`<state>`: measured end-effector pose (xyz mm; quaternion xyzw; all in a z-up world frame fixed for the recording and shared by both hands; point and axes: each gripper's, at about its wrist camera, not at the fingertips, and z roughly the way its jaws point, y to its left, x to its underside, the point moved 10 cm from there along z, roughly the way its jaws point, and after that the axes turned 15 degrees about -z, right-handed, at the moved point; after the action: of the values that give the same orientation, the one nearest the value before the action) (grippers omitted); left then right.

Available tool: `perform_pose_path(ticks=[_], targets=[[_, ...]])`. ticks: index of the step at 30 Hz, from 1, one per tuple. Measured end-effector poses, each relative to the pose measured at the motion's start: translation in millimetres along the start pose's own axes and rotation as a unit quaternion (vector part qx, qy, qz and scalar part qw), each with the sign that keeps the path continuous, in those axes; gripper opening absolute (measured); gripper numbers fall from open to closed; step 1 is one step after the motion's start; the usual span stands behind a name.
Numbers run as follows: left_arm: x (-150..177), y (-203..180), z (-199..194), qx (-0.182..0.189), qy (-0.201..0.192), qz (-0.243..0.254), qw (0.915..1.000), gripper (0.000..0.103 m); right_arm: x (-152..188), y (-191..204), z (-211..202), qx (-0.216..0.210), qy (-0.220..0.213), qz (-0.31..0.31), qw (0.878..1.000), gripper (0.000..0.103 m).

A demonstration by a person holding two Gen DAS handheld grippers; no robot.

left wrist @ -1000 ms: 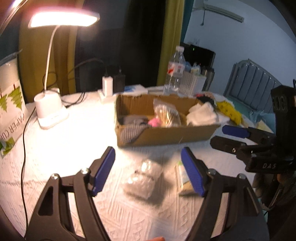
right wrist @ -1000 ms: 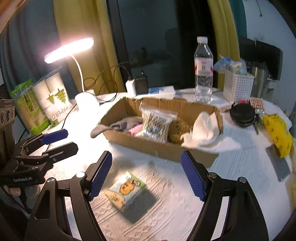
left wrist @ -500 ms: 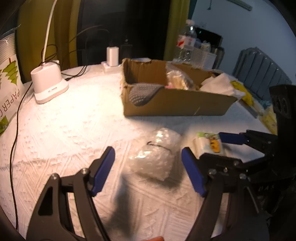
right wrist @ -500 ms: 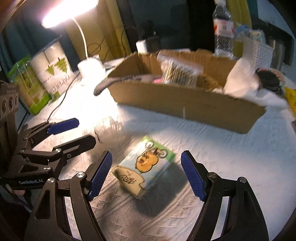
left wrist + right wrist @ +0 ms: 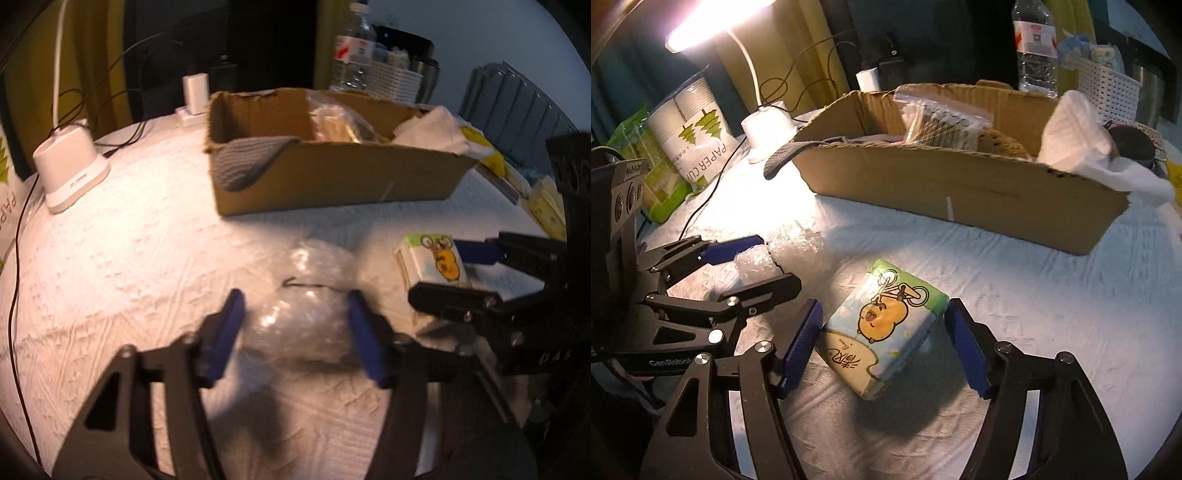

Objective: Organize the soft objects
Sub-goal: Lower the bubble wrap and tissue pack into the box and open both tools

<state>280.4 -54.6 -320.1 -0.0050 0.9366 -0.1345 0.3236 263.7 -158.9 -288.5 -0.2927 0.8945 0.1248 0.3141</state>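
The right wrist view shows the printed face of the tissue pack (image 5: 886,328), a cartoon chick on a bicycle, and the lit desk lamp (image 5: 713,22) beside a sleeve of paper cups (image 5: 698,140); the left wrist view shows only the lamp's base and gives the clearest look at the bubble wrap bundle (image 5: 299,314) on the white tablecloth (image 5: 147,258). Both views show the cardboard box (image 5: 960,184) behind, holding a bag of cotton swabs (image 5: 942,125), a white cloth (image 5: 1078,140) and a grey knitted piece (image 5: 247,162) draped over its edge. The left gripper (image 5: 295,328) has just been closing, and its blue pads sit narrowly on either side of the bubble wrap, at or very near its surface; whether they press it I cannot tell. The right gripper (image 5: 884,347) has also just been closing and stands fairly wide around the tissue pack, the left pad at the pack's corner, the right pad just beside it. Compared with a second ago, both grippers are lower and closer to the table, each item now lies between its jaws, and the box sits higher in the views.
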Motion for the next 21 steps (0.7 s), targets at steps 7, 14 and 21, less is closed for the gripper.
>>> perform_pose_path(ticks=[7,14,21], targets=[[-8,-15,-11,0.0,-0.013,0.017,0.9998,0.044,-10,-14,-25,0.01,-0.031,0.002,0.999,0.07],[-34,-32,-35,0.018,-0.046,0.012,0.9987,0.044,-22,-37,-53,0.025,-0.06,0.003,0.998,0.07],[-67,-44,-49,0.025,-0.075,0.01,0.9968,0.044,-42,-59,-77,0.043,-0.09,-0.004,0.995,0.07]])
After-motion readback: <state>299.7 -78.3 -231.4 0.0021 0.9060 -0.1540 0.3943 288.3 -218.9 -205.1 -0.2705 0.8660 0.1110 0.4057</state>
